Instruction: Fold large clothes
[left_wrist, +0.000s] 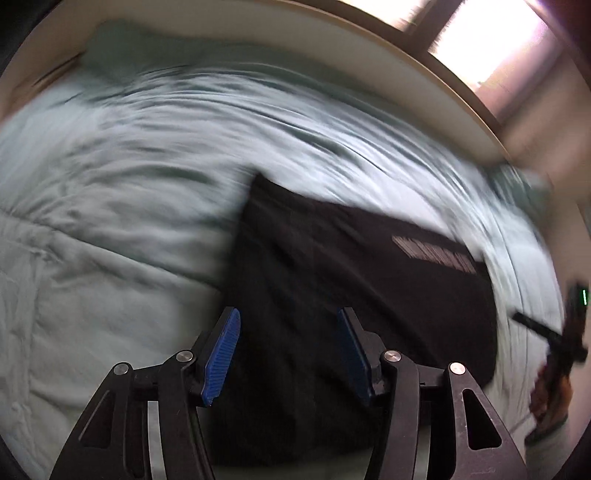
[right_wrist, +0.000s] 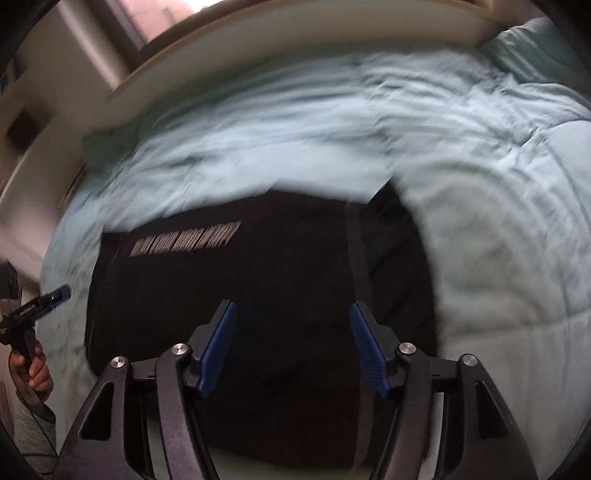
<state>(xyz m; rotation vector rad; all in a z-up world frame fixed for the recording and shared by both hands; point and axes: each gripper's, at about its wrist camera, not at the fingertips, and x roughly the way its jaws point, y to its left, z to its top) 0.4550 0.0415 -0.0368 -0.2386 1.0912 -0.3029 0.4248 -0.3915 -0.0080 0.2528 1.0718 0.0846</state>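
A black garment (left_wrist: 332, 295) with a pale printed band (left_wrist: 436, 254) lies folded into a rough rectangle on a pale green bed cover (left_wrist: 110, 221). My left gripper (left_wrist: 288, 317) is open and empty, held above the garment's left part. In the right wrist view the same garment (right_wrist: 258, 280) lies below my right gripper (right_wrist: 291, 310), which is open and empty. The left gripper, held in a hand, shows at the left edge of the right wrist view (right_wrist: 40, 299); the right gripper shows at the right edge of the left wrist view (left_wrist: 554, 332). Both views are motion-blurred.
The bed cover (right_wrist: 480, 184) is rumpled, with a green pillow (left_wrist: 122, 48) at the head. A pale headboard or wall edge (left_wrist: 332, 44) runs behind the bed. A bright window (left_wrist: 491, 33) is beyond it.
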